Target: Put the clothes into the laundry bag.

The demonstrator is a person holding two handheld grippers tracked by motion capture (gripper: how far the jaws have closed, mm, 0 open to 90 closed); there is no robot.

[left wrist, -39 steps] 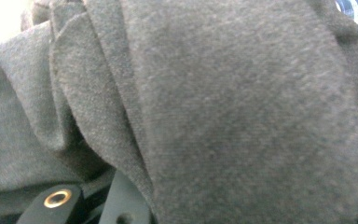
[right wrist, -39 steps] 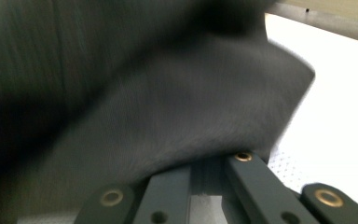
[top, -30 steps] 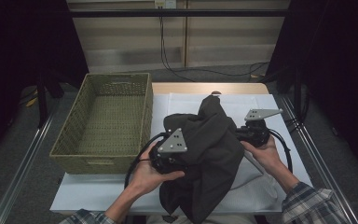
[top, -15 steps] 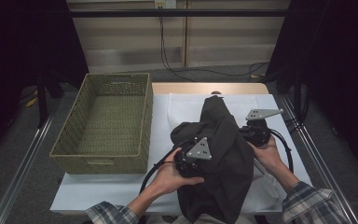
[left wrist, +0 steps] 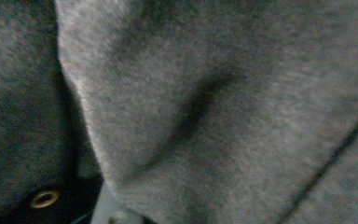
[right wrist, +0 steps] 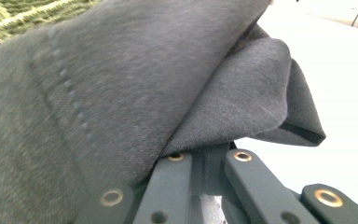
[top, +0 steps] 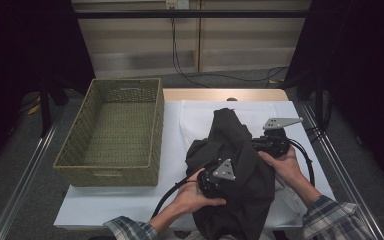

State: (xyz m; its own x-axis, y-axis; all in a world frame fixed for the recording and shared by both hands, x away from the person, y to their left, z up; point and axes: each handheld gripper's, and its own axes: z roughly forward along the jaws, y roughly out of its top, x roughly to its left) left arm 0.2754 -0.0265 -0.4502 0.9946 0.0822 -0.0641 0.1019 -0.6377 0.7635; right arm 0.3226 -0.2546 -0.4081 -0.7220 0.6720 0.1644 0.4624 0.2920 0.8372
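From where I stand, a dark grey garment [top: 235, 165] lies bunched in a heap on the white sheet [top: 195, 120] that covers the desk [top: 220, 94], toward the person's side and right of the middle. One end of it rises in a peak pointing away from the person, and the near end hangs over the desk's front edge.

The left tool [top: 219, 176] sits low against the front of the heap, gripped by the left hand [top: 195, 192], its grey three-cornered plate facing up. Its jaws have just been opening. In the left gripper view, blurred grey cloth [left wrist: 214, 107] presses right up to the lens with a fold running across it, and I cannot tell whether any of it lies between the jaws or whether they clamp it.

The right tool [top: 275, 142] is at the far right side of the heap, held by the right hand [top: 285, 167]. In the right gripper view its jaws are drawn together with a fold of the garment [right wrist: 121, 93] bunched over them, pinched where they meet.

A woven basket [top: 115, 170] stands to the left on the desk, apart from the garment.
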